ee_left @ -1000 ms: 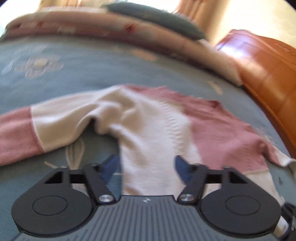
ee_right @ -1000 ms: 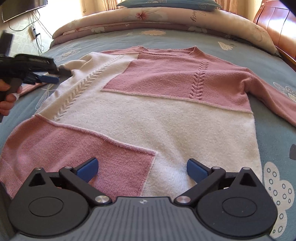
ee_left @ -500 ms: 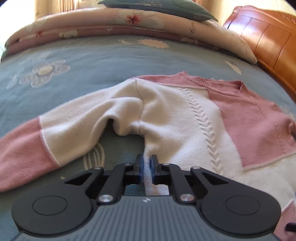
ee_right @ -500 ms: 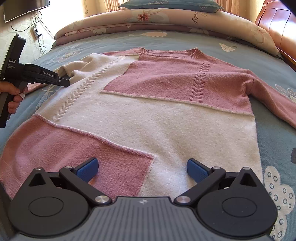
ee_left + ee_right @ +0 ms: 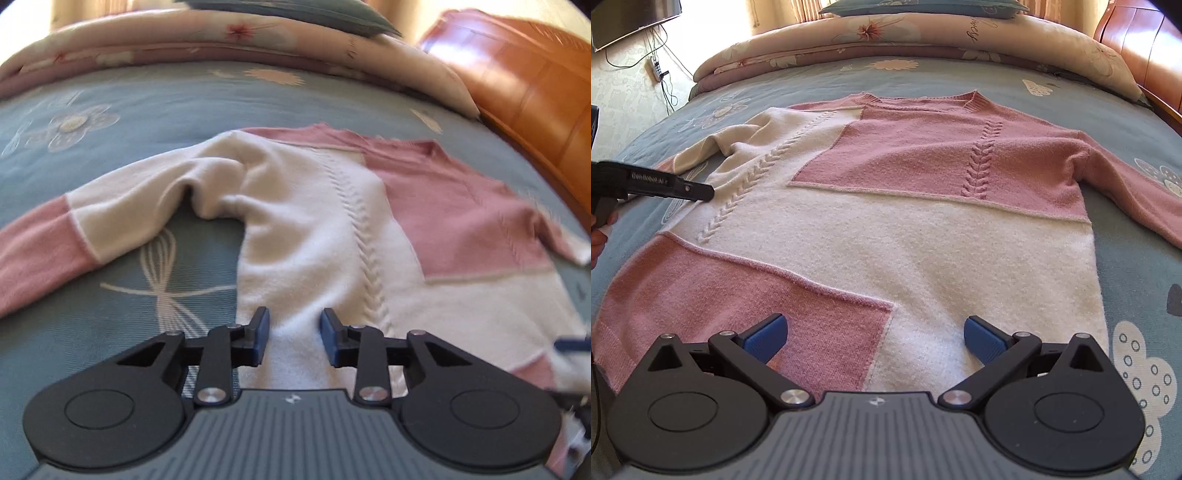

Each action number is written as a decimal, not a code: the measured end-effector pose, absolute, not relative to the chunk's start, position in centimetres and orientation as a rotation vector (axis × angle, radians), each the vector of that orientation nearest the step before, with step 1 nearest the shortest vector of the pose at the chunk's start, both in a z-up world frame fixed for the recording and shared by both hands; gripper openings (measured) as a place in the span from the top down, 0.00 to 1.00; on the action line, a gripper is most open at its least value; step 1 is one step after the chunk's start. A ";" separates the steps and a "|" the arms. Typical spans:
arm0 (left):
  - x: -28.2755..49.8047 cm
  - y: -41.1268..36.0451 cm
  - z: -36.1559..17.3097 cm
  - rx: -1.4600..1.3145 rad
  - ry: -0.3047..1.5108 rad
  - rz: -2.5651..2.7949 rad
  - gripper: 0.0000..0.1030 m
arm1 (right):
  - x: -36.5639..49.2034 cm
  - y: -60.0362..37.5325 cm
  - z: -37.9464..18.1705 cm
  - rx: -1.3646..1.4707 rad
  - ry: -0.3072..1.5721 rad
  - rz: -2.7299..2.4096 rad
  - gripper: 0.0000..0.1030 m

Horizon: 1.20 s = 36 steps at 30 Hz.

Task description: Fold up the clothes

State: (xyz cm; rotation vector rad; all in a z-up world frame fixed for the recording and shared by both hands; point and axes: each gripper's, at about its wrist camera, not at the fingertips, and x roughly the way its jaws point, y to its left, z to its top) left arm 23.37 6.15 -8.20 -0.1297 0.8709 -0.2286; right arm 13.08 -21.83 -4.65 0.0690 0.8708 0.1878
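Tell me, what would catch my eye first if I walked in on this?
A big pink and cream sweater lies spread face-up across a blue flowered bedspread, its neck toward the rolled quilt at the head of the bed. The left gripper sits over the sweater's cream side edge, jaws opening with cloth between them, just below the bunched armpit. The right gripper hovers wide open over the hem.

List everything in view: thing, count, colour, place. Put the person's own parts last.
sweater: one, pink and cream, flat on the bed
bedspread: one, blue-grey with flowers, under the sweater
rolled quilt: one, beige floral, far end
pillow: one, teal, on the quilt
headboard: one, orange wood, right
power strip: one, on the left wall
left hand-held gripper: black, blue pads, opening over the sweater's cream side
right hand-held gripper: black, open above the hem
hand: one, left edge
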 end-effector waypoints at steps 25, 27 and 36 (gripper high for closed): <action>22.0 5.1 -6.0 0.089 0.703 -0.171 0.89 | 12.3 -24.4 -3.4 0.117 0.840 0.112 0.00; 23.0 5.6 -6.8 0.094 0.773 -0.137 0.89 | 12.4 -24.5 -3.4 0.114 0.839 0.108 0.00; 21.4 7.3 -6.3 -0.104 0.820 -0.243 0.49 | 12.9 -23.9 -2.6 0.109 0.819 0.140 0.00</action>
